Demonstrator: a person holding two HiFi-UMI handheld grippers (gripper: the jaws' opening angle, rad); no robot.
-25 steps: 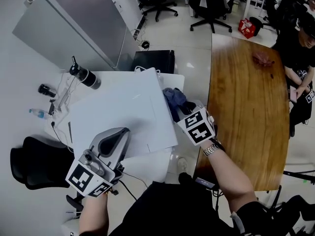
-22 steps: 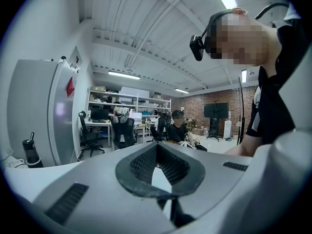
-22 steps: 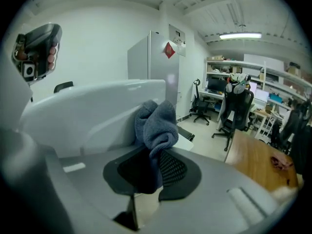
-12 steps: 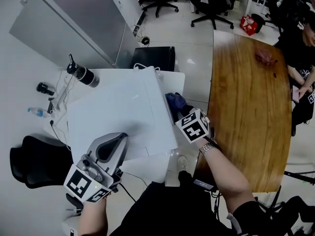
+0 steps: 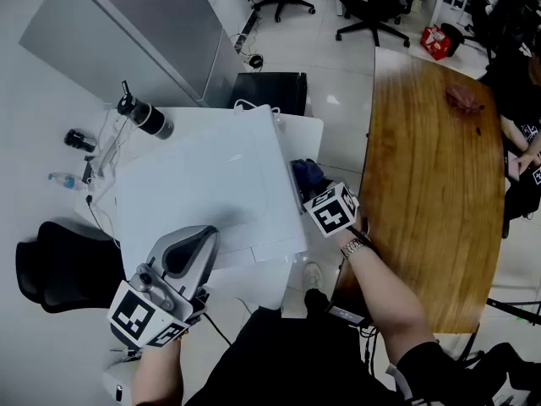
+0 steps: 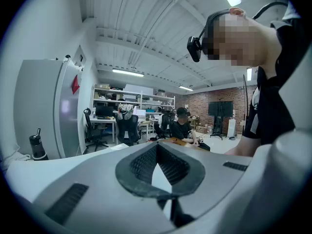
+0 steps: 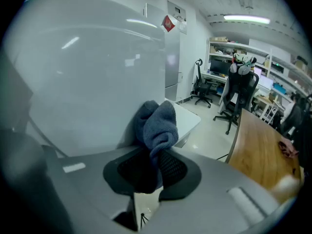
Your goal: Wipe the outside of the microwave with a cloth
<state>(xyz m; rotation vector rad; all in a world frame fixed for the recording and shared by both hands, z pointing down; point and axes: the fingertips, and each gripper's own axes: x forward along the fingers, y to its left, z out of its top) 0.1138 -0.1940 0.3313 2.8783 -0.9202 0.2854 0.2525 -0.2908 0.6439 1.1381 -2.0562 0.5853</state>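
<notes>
The white microwave (image 5: 211, 184) stands on a white table, seen from above in the head view. My right gripper (image 5: 311, 186) is shut on a dark blue cloth (image 5: 306, 174) and holds it against the microwave's right side. In the right gripper view the cloth (image 7: 157, 126) bunches up out of the jaws of the right gripper (image 7: 155, 156), next to the glossy white side wall (image 7: 87, 77). My left gripper (image 5: 205, 233) lies on the microwave's top near its front left corner. The left gripper (image 6: 156, 147) is shut and holds nothing.
A black flask (image 5: 145, 118) and a small water bottle (image 5: 63, 178) stand on the table left of the microwave. A long wooden table (image 5: 431, 167) runs along the right. A black chair (image 5: 51, 277) is at the left. A grey cabinet (image 5: 127, 32) stands behind.
My right gripper has sunk lower along the microwave's right side with the cloth in it. The left gripper has stayed where it was on the top.
</notes>
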